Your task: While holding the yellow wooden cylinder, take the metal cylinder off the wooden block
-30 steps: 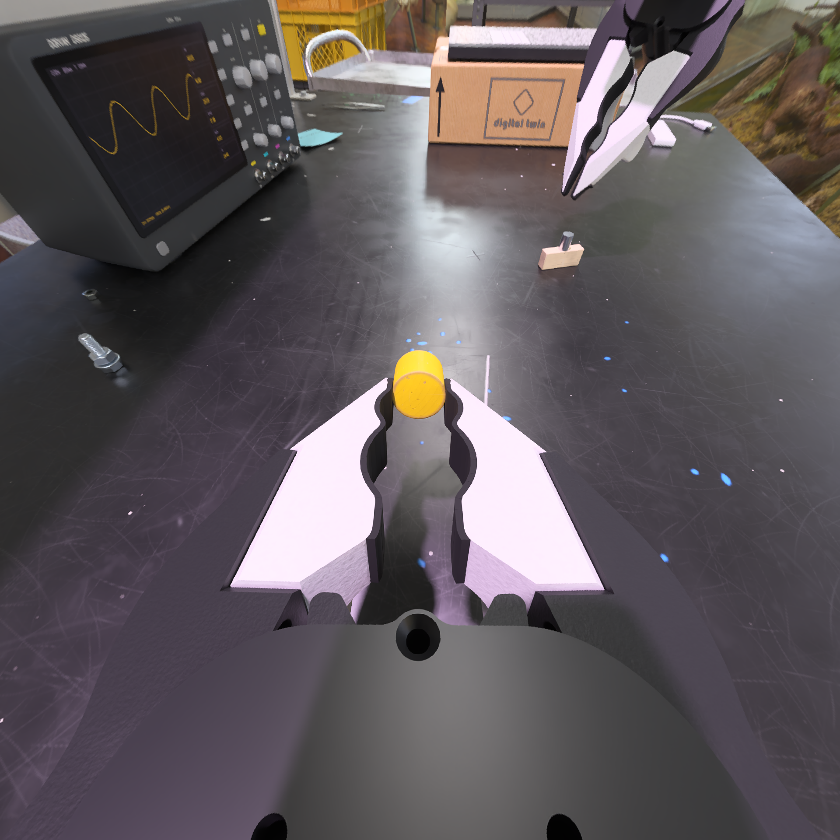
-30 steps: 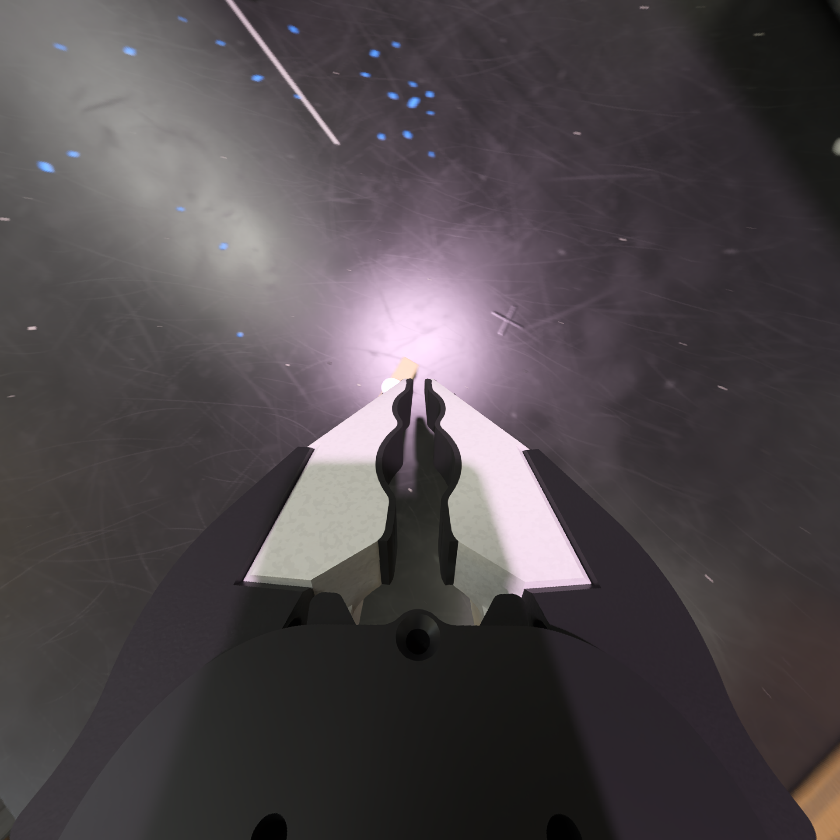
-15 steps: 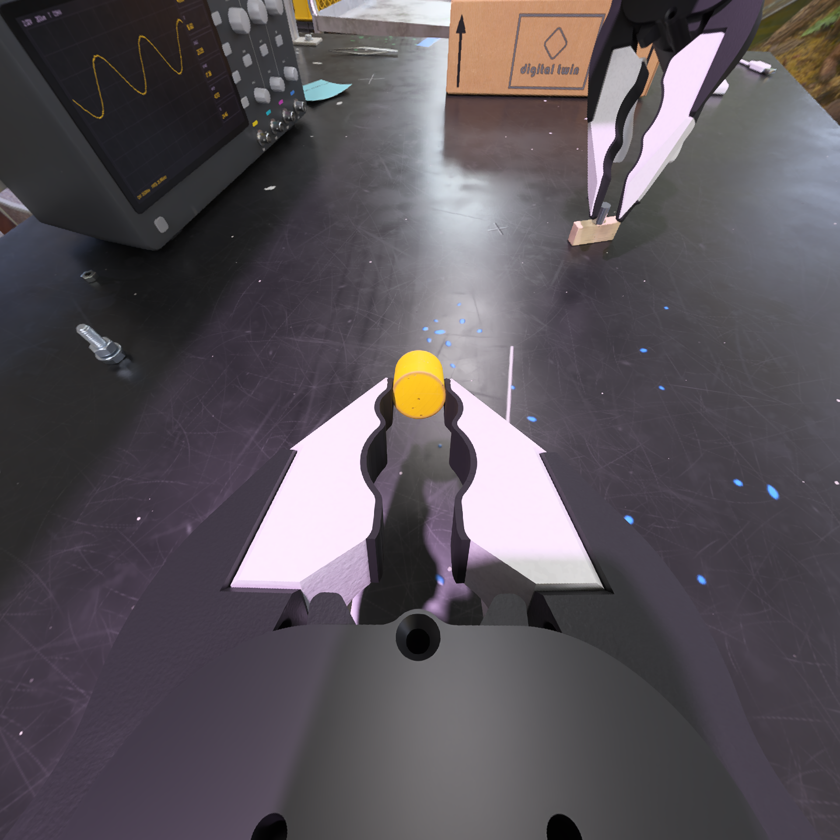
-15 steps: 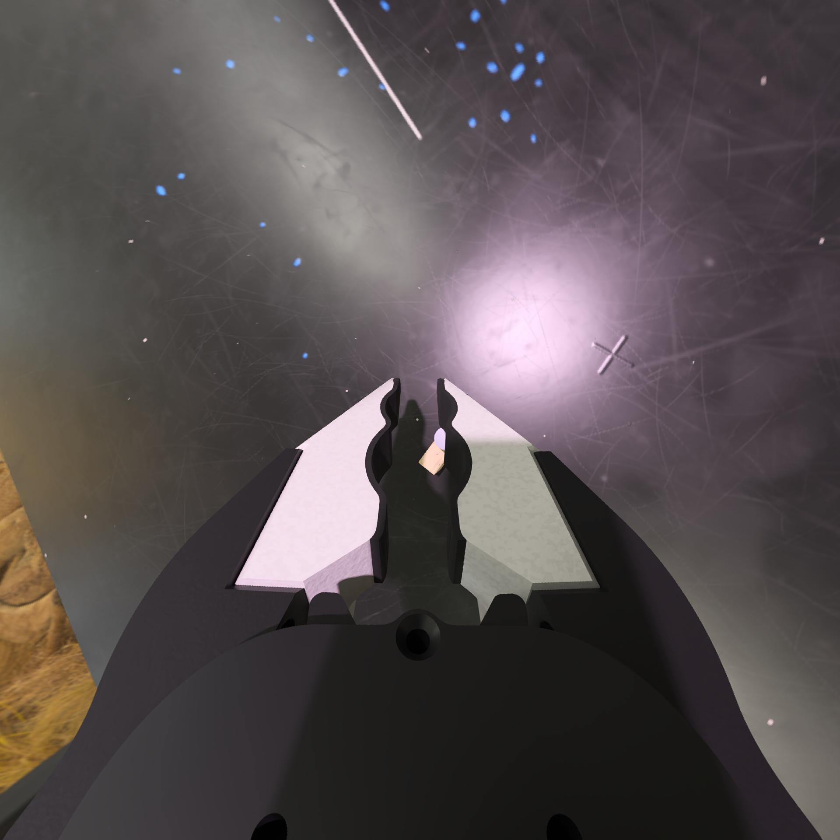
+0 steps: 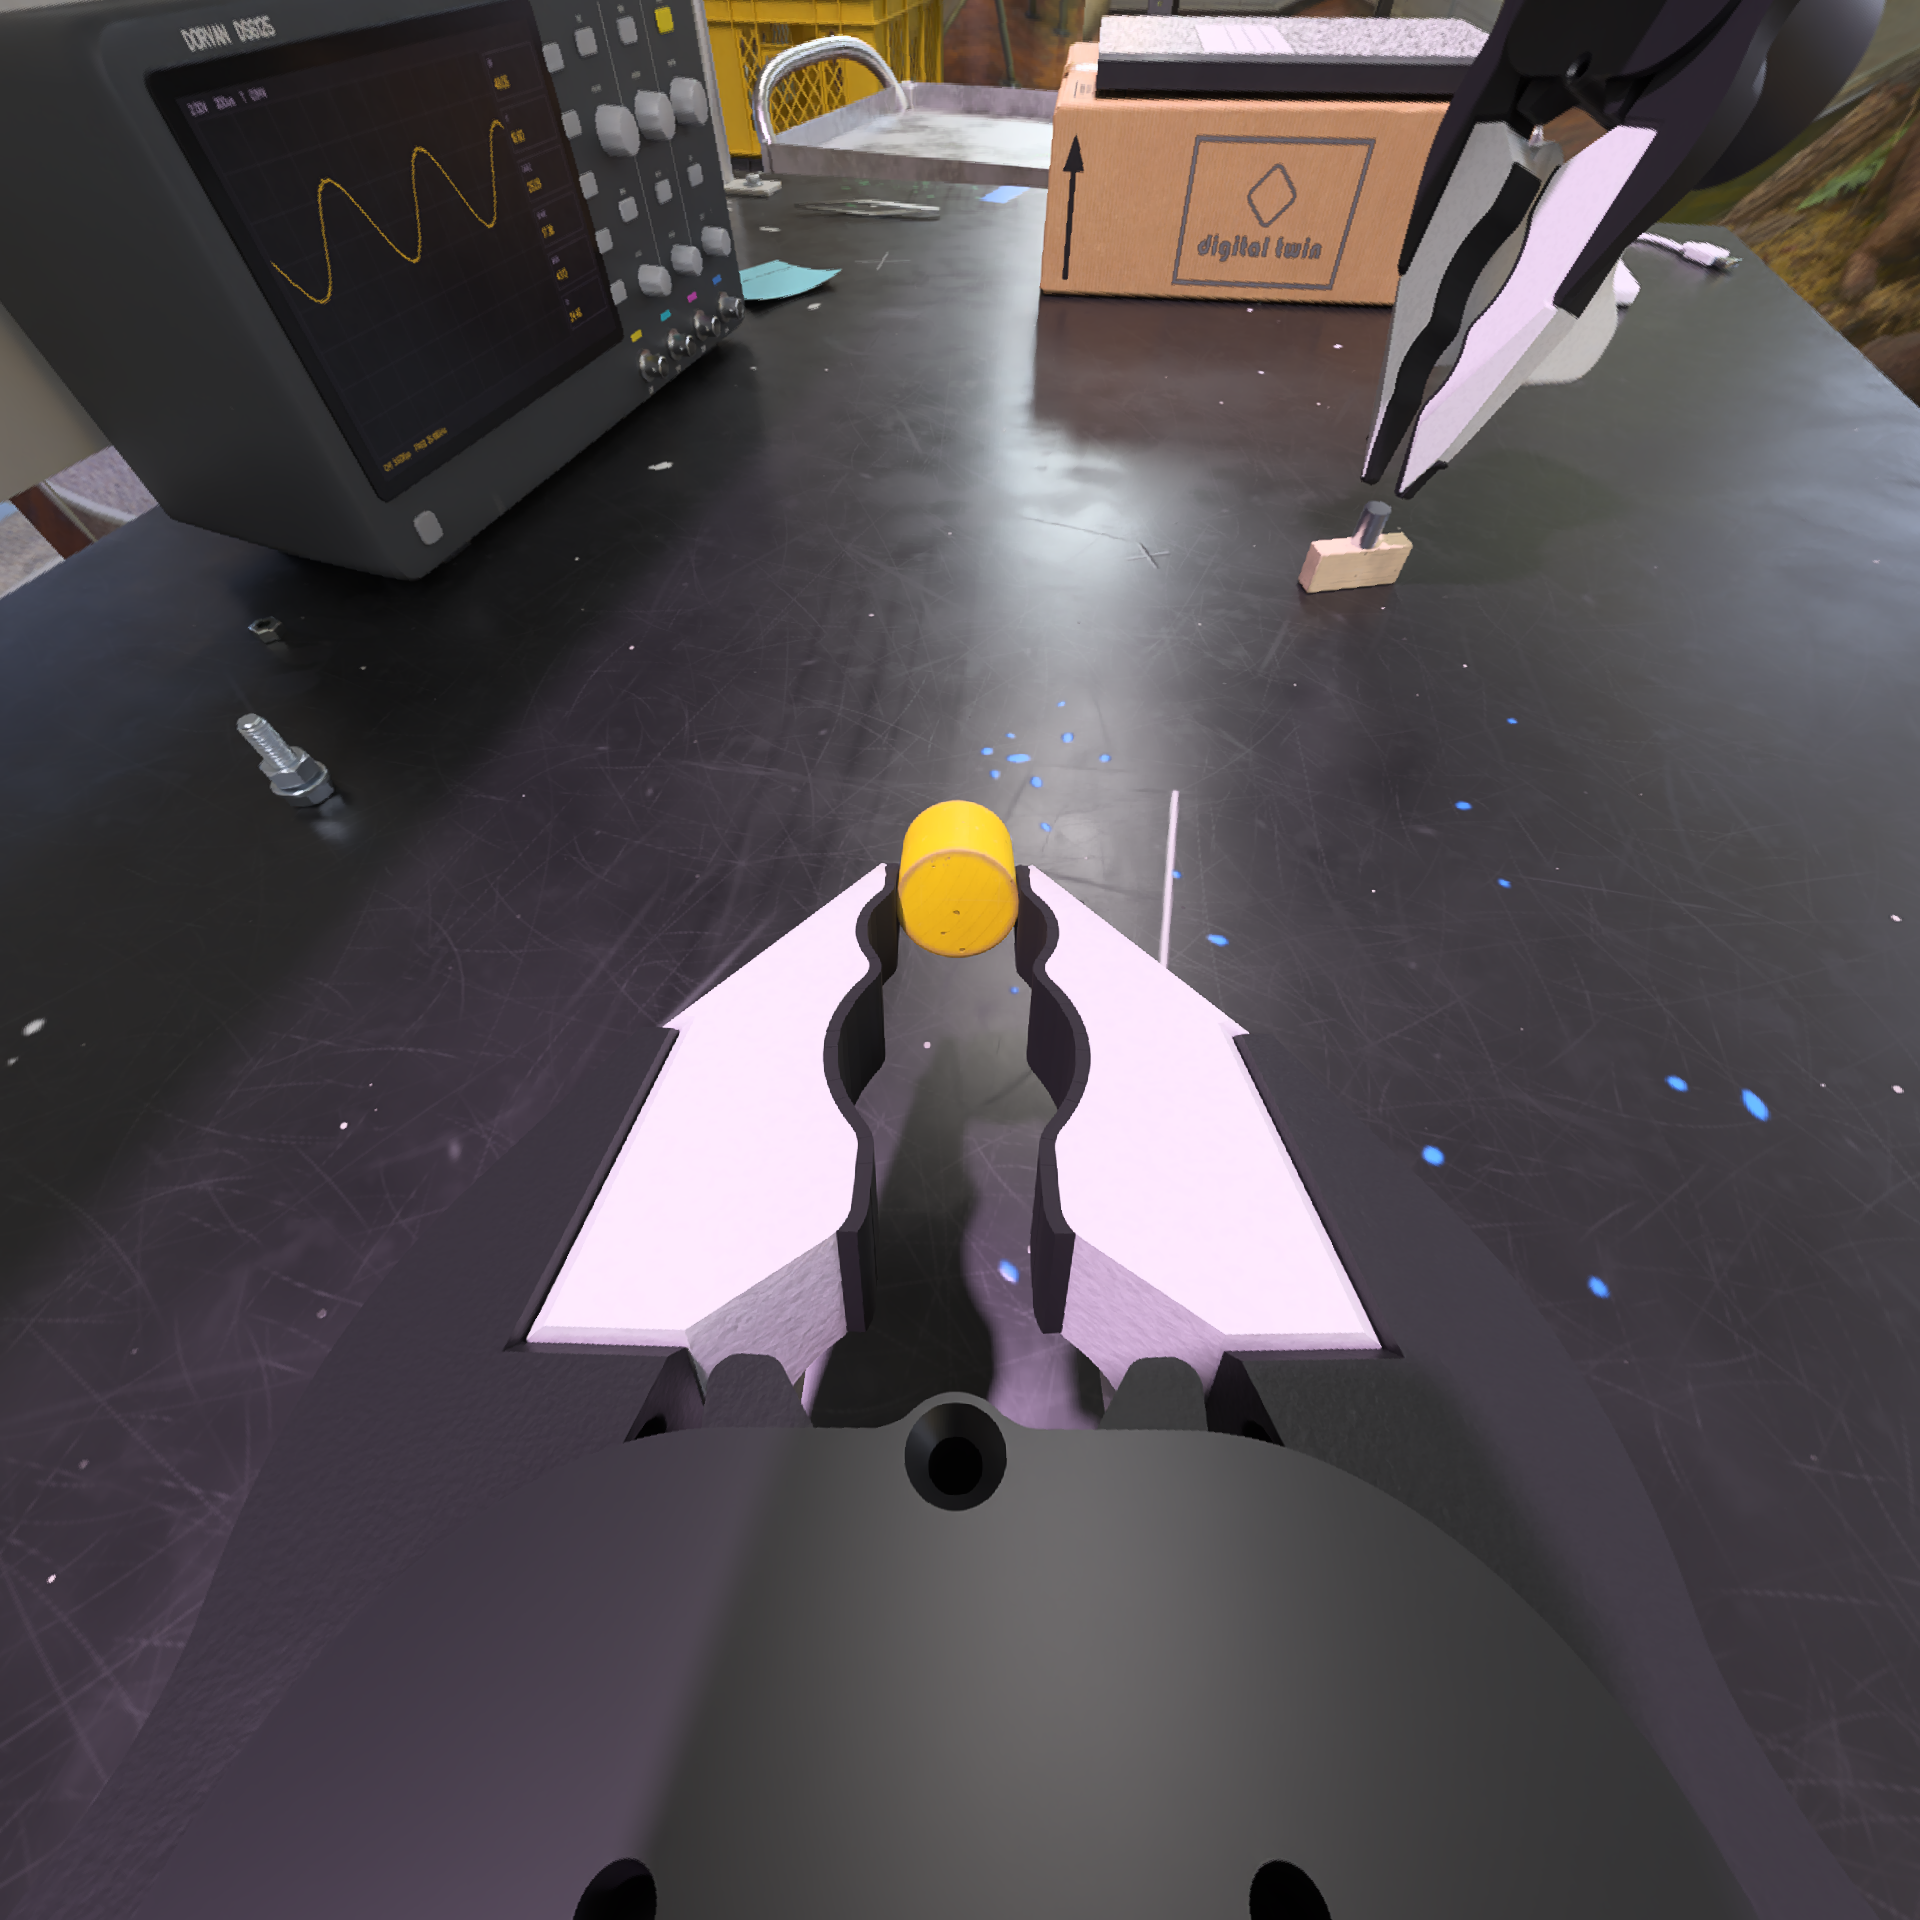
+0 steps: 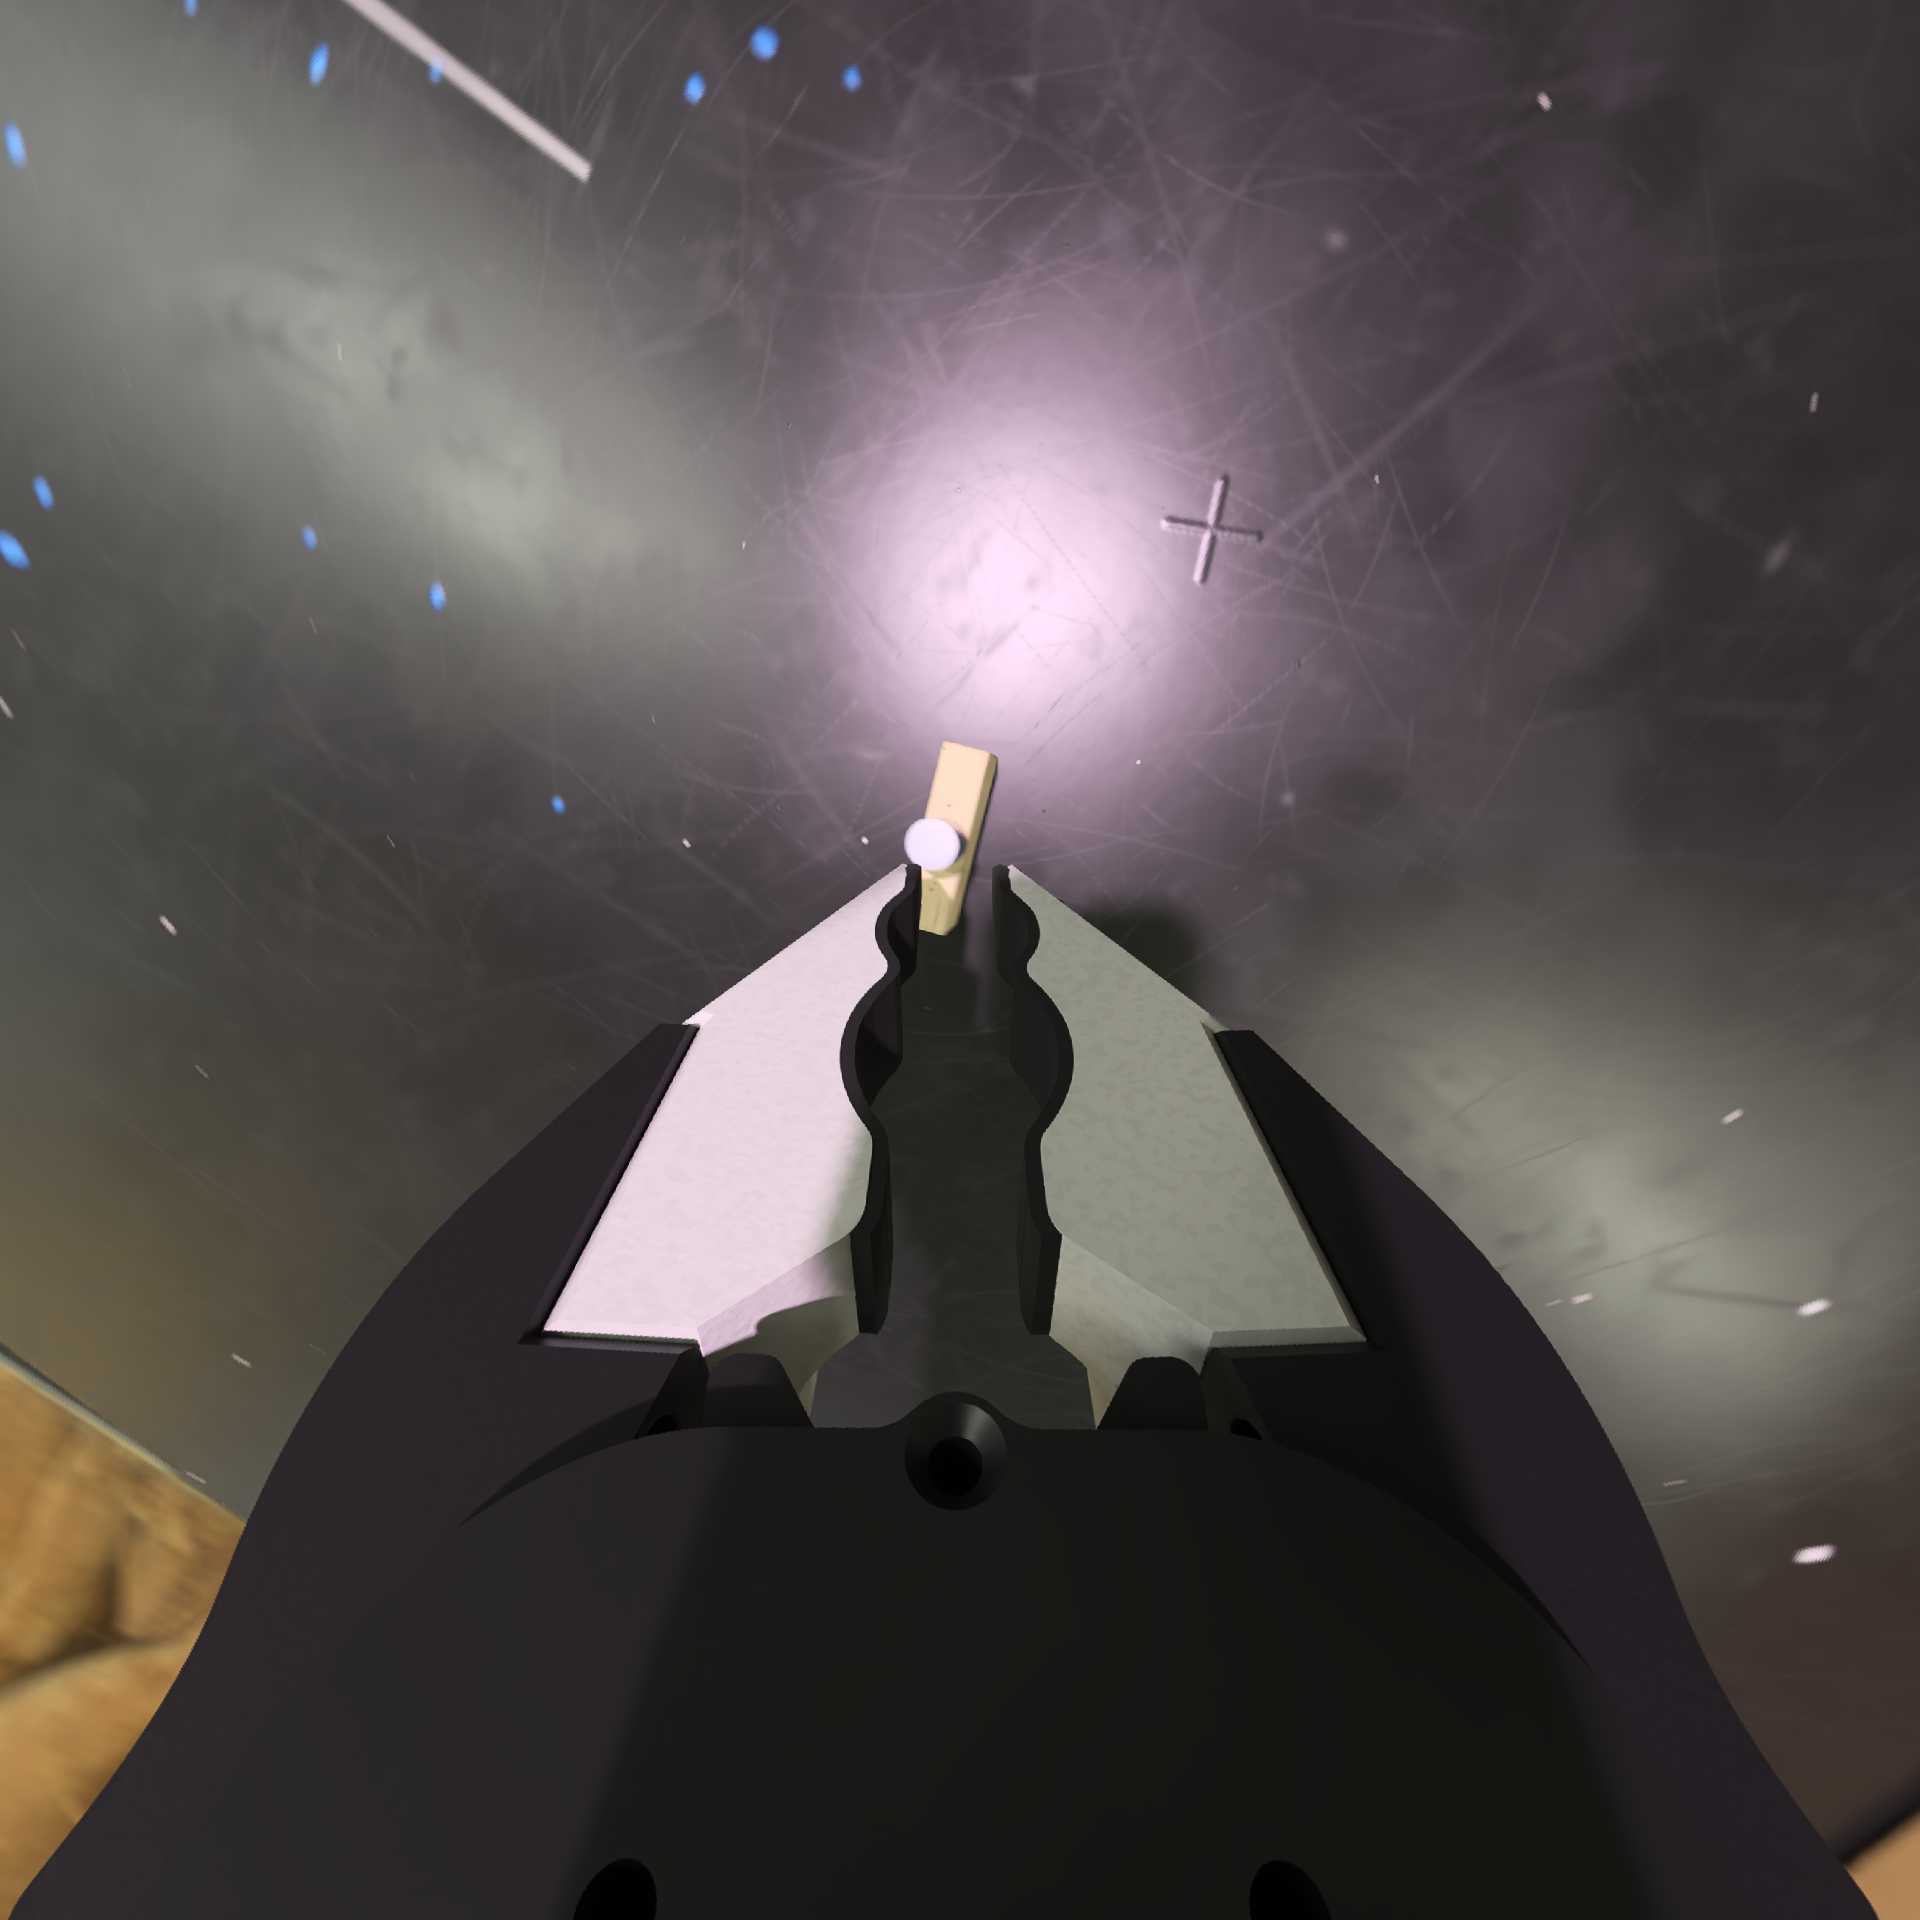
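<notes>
My left gripper [image 5: 956, 875] is shut on the yellow wooden cylinder [image 5: 956, 883], held at the fingertips just above the black table [image 5: 1558, 831]. The small wooden block [image 5: 1351, 562] lies at the far right with the grey metal cylinder [image 5: 1375, 523] standing upright in it. My right gripper [image 5: 1394, 484] hangs just above that cylinder, jaws narrowly apart and empty. In the right wrist view the gripper [image 6: 956, 873] looks straight down; the metal cylinder's top [image 6: 930, 842] and the block [image 6: 964, 800] lie just past the left fingertip [image 6: 912, 883].
An oscilloscope [image 5: 364, 260] stands at the back left and a cardboard box [image 5: 1236, 197] at the back, behind the block. A bolt [image 5: 286, 764] and a nut [image 5: 265, 627] lie at the left. The table's right edge [image 5: 1849, 332] is close to the right gripper.
Half a second ago the right gripper's fingertips straddled the metal cylinder down at the block; now they are lifted just above it, and the cylinder stays in the block. The left gripper keeps the yellow cylinder.
</notes>
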Motion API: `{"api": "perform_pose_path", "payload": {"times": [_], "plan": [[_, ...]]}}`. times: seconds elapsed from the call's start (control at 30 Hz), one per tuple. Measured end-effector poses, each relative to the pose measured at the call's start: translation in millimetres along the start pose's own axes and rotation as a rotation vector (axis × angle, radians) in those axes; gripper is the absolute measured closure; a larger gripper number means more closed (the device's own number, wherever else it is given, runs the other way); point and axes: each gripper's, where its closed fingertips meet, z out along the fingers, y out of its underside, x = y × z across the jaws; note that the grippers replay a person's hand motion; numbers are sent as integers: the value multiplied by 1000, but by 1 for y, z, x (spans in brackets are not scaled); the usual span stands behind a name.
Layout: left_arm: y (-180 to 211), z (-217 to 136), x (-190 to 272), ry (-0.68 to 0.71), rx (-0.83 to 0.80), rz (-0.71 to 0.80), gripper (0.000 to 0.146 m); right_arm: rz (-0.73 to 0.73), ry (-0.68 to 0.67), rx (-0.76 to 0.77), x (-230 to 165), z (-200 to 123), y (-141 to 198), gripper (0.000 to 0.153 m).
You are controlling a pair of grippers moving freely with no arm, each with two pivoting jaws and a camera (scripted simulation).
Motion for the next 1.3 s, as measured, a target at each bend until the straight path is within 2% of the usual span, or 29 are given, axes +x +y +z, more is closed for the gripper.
{"api": "perform_pose_path", "payload": {"times": [0.13, 0.27, 0.37, 0.5, 0.6, 0.7, 0.77, 0.87, 0.97, 1.03, 1.13, 1.3], "plan": [[1, -5, 0, -9, 14, 7, 125, 190, 26, 25, -6, 3, -2, 132], [3, -12, -4, -18, 35, -3, 125, 236, 78, 7, -5, 12, -1, 132], [3, -18, -6, -26, 46, 0, 125, 206, 93, -39, -4, 14, 2, 143], [1, -30, -5, -41, 78, 4, 125, 228, 76, 113, -2, -24, -21, 143], [3, -43, -2, -57, 111, -2, 125, 98, 158, 210, -12, -67, -59, 143], [11, -59, 5, -66, 111, -6, 125, -128, 118, 290, -55, -82, -119, 143], [20, -69, 11, -78, 85, 9, 125, -277, 17, 311, -94, -66, -157, 143], [32, -82, 20, -85, 42, 36, 125, -444, -78, 226, -127, -5, -195, 143], [41, -94, 31, -84, 16, 71, 125, -553, -94, 89, -126, 63, -210, 143], [45, -100, 38, -76, 17, 89, 125, -599, -82, -10, -120, 93, -212, 143], [47, -106, 42, -79, 40, 84, 125, -651, -79, -56, -122, 112, -217, 143], [42, -112, 36, -107, 98, 43, 125, -676, -82, -141, -120, 122, -215, 143]]}}
